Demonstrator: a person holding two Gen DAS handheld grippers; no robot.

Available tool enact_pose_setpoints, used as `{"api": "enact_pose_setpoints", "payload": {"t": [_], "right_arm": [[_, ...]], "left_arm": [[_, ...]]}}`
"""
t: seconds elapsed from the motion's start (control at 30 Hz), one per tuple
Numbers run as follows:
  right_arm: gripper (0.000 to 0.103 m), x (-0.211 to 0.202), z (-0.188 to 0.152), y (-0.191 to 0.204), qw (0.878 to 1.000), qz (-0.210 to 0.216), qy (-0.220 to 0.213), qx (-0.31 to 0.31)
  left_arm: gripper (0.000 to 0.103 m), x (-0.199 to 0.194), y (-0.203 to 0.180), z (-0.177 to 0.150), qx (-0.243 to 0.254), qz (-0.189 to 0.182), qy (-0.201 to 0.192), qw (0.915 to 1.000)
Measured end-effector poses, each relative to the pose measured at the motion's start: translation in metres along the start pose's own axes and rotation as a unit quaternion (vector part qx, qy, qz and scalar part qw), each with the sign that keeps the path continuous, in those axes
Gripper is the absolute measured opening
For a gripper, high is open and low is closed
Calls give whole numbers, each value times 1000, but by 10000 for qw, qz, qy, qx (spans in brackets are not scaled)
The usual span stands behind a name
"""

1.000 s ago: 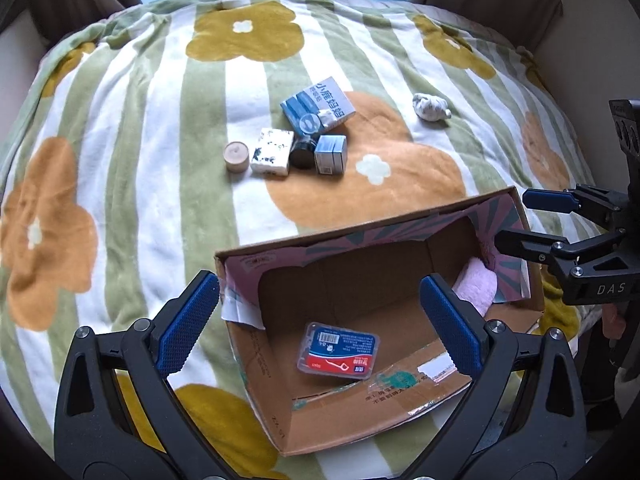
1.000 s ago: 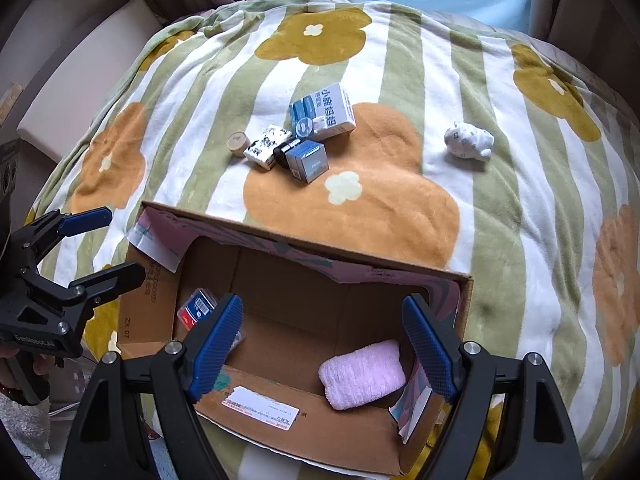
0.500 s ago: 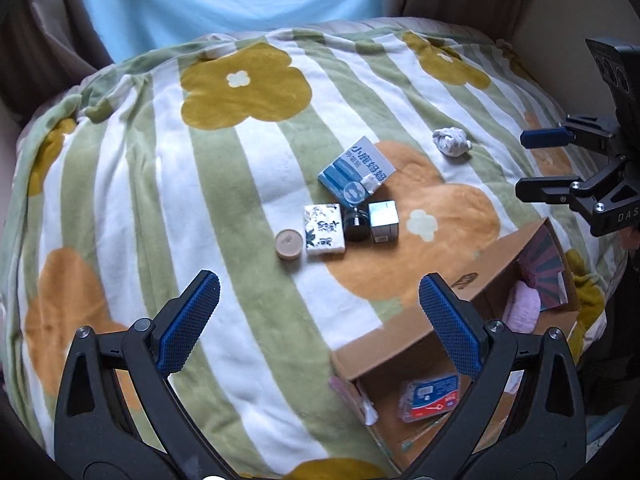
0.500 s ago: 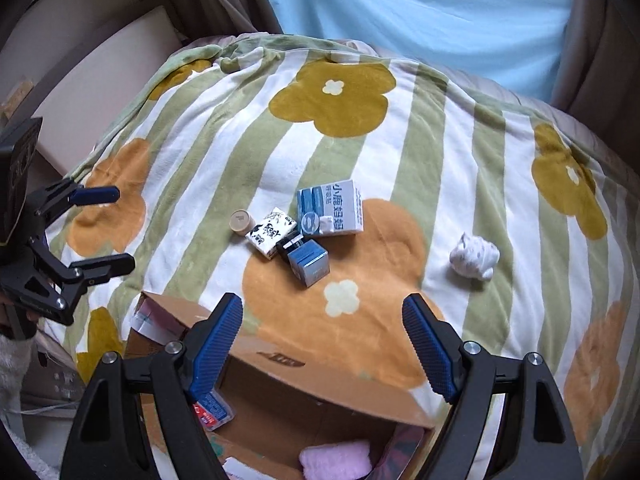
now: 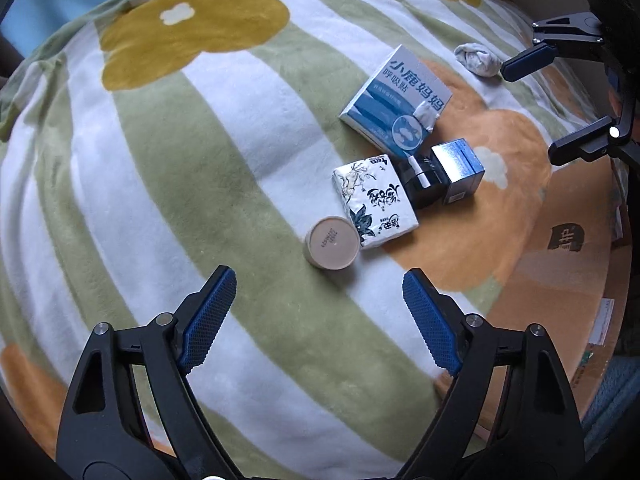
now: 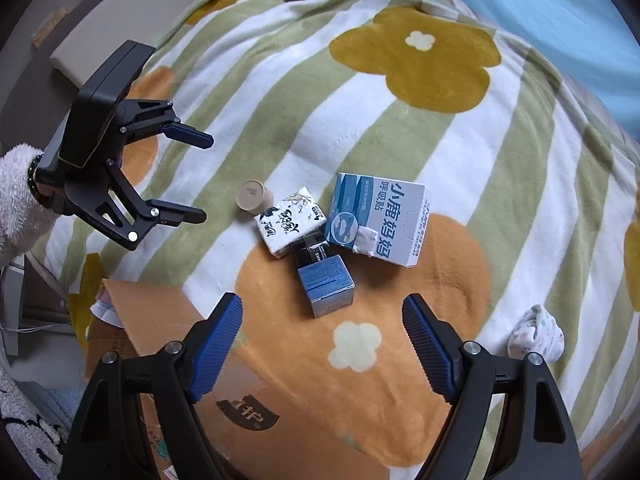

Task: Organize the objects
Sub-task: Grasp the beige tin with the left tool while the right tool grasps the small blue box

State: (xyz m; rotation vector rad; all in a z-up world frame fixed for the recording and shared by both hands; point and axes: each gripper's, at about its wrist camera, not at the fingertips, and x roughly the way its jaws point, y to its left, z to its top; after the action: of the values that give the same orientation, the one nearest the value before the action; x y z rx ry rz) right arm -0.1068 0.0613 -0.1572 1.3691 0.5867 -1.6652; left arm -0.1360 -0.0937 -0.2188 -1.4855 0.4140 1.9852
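On the bed's striped flower blanket (image 5: 168, 168) I see the small round tub (image 5: 331, 243) touching the tissue pack (image 5: 374, 200), just ahead of my left claw (image 5: 318, 318), closing with nothing between; my right claw (image 6: 322, 346) hangs released above the small blue box (image 6: 329, 285).

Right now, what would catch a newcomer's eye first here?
Probably the small cluster of things mid-blanket: a blue-and-white box, a patterned tissue pack, a small blue box and a round tan container. Both blue-padded tools, left and right, hover over them, holding nothing.
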Motion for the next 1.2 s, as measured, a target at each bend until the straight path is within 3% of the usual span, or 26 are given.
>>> {"api": "enact_pose_setpoints", "payload": {"t": [0.37, 0.57, 0.73, 1.2], "right_arm": [[78, 62, 9, -1, 9963, 80, 699, -499], [68, 81, 6, -2, 9941, 150, 918, -551], [62, 85, 4, -2, 9939, 179, 942, -546], [41, 87, -13, 1, 9927, 189, 1047, -572]], "left_arm": [[71, 44, -4, 5, 569, -132, 212, 9981], [61, 45, -4, 6, 703, -198, 139, 9972], [60, 48, -6, 3, 840, -185, 116, 9962], [33, 47, -4, -5, 987, -193, 90, 9949]]}}
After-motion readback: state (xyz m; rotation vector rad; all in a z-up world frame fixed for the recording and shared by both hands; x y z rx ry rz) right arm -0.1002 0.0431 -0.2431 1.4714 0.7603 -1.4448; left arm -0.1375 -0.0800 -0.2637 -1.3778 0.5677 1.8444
